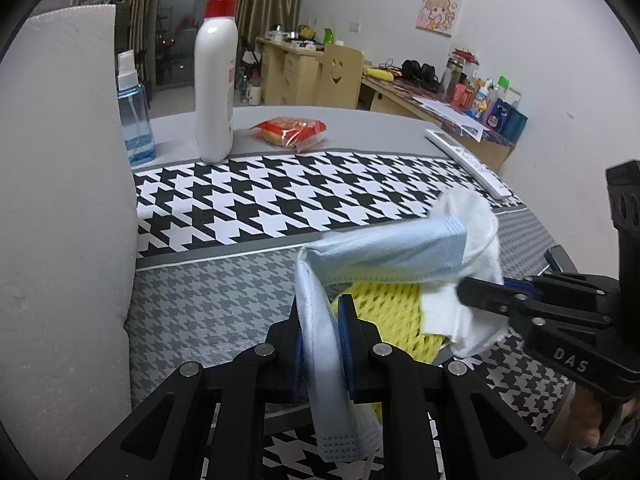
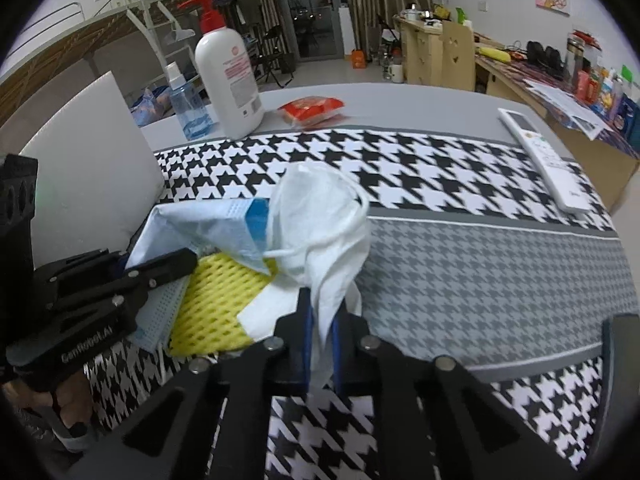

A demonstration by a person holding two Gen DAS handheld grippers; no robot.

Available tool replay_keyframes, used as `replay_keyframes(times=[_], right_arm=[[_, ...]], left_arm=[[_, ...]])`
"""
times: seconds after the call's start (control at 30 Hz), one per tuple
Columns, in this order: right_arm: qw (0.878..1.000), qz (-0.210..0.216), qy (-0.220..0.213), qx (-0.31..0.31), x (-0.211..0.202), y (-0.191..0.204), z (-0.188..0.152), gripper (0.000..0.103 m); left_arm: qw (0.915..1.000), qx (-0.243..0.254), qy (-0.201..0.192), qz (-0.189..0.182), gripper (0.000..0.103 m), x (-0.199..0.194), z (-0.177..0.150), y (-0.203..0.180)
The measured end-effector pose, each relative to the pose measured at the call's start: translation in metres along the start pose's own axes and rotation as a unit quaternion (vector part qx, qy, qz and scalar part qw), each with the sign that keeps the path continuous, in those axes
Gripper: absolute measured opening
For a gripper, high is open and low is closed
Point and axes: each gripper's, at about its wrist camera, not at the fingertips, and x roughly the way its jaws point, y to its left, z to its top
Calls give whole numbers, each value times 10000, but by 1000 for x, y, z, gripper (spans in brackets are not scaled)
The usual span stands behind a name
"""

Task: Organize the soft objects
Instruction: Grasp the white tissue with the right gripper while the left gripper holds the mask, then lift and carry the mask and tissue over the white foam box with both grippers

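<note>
My left gripper (image 1: 320, 320) is shut on a light blue face mask (image 1: 384, 252), which drapes up and over to the right. My right gripper (image 2: 321, 320) is shut on a white mask (image 2: 320, 216) that stands bunched above the jaws. Both masks hang over a yellow foam net (image 1: 388, 312), seen also in the right wrist view (image 2: 216, 300), with a white sheet (image 2: 268, 312) beside it. The blue mask (image 2: 208, 224) touches the white one. The right gripper shows in the left wrist view (image 1: 480, 296); the left gripper shows in the right wrist view (image 2: 176, 264).
A houndstooth cloth (image 1: 280, 200) covers the table. At the back stand a white pump bottle (image 1: 214, 88), a blue spray bottle (image 1: 134, 120) and a red snack packet (image 1: 290, 130). A white remote (image 2: 544, 152) lies at right. A white foam block (image 1: 60, 200) stands at left.
</note>
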Motion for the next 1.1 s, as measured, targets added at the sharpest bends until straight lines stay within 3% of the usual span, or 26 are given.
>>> replay_keyframes(times=[0.47,1.1], right_arm=[[9983,-526,-145,204,-29,-26,-20,7],[9943,-711,-530,597,-57,-48,-32,6]], left_arm=[[9997,105,-177,-111,9,-12,-2,-9],[9966,118,-736,358,8,-56,-6,-10]])
